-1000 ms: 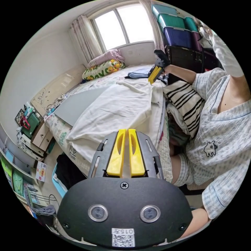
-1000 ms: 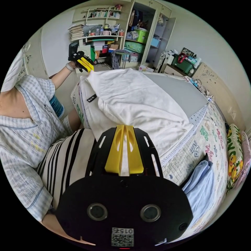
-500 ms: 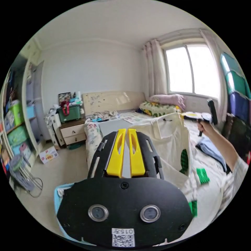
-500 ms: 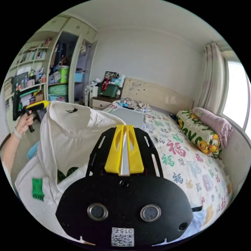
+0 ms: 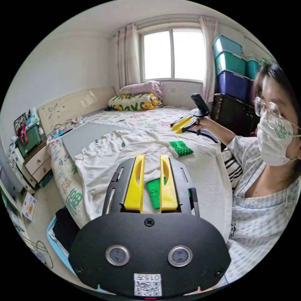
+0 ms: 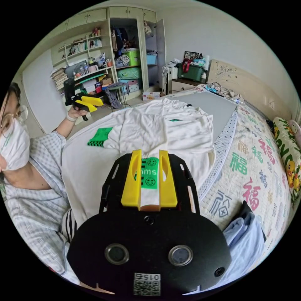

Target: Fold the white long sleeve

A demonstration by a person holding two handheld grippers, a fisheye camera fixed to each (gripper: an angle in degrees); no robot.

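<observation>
The bed [image 5: 62, 150] serves as the landmark. In the left gripper view, a grey board [image 5: 83, 138] lies flat on the bed toward the headboard, and just beside it the white long sleeve [image 5: 125, 153] is spread out on the bed, its edge lapping the board. The left gripper [image 5: 151, 180] hovers over the shirt's near part with its yellow jaws apart and nothing between them; a green print [image 5: 154, 192] on the fabric shows through the gap. Farther across the bed, past a green cuff [image 5: 181, 148], the right gripper [image 5: 183, 122] is held above the shirt's far side, its jaws slightly parted.

In the right gripper view, the left gripper [image 6: 91, 103] is raised off the bed's edge, the white long sleeve [image 6: 163, 131] covers the bed's middle, and the right gripper [image 6: 149, 177] stands open above it. A folded blue garment [image 6: 247, 238] lies on the bed at the near right.
</observation>
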